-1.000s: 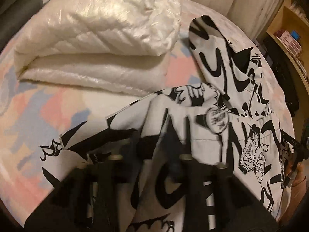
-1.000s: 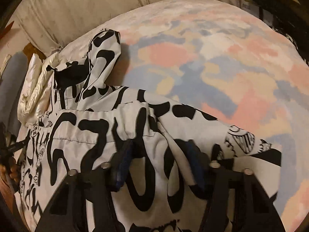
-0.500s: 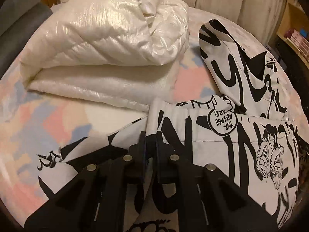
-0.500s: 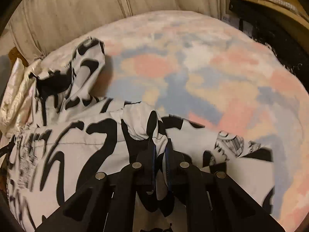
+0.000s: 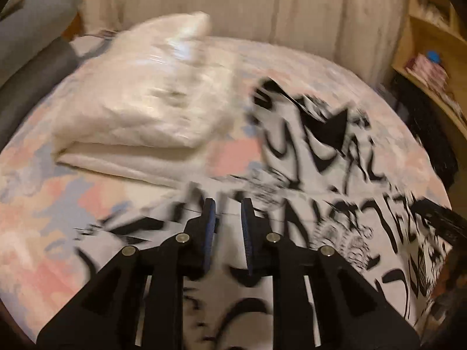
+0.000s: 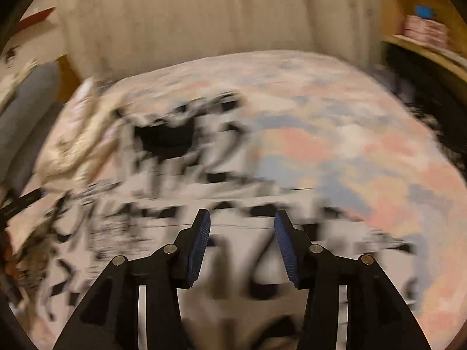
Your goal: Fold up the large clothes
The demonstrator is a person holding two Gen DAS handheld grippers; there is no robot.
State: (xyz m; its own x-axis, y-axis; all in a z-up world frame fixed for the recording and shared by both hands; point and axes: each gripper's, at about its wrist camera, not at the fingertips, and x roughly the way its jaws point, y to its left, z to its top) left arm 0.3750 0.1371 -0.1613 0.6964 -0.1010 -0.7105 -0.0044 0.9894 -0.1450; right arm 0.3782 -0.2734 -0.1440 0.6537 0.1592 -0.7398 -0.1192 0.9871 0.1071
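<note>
A large white garment with black graffiti print (image 5: 335,204) lies spread on the bed, blurred by motion in both views. My left gripper (image 5: 228,204) hovers over its near-left part; the jaws are opening, a narrow gap shows between the blue pads (image 5: 209,233), and no cloth is in it. In the right wrist view the same garment (image 6: 163,204) fills the left and lower picture. My right gripper (image 6: 239,215) hangs above its near edge, the jaws opening wide with nothing between them.
A folded white quilted jacket (image 5: 146,102) lies on the pastel patchwork bedspread (image 5: 43,204) left of the garment. A pale padded headboard (image 5: 292,14) stands behind, wooden shelves (image 5: 432,58) to the right, grey cushions (image 5: 29,43) at far left. Bare bedspread (image 6: 350,151) extends right.
Half a second ago both grippers were shut on folds of the printed garment. Both have let go, opened and pulled back and up; the garment lies flat.
</note>
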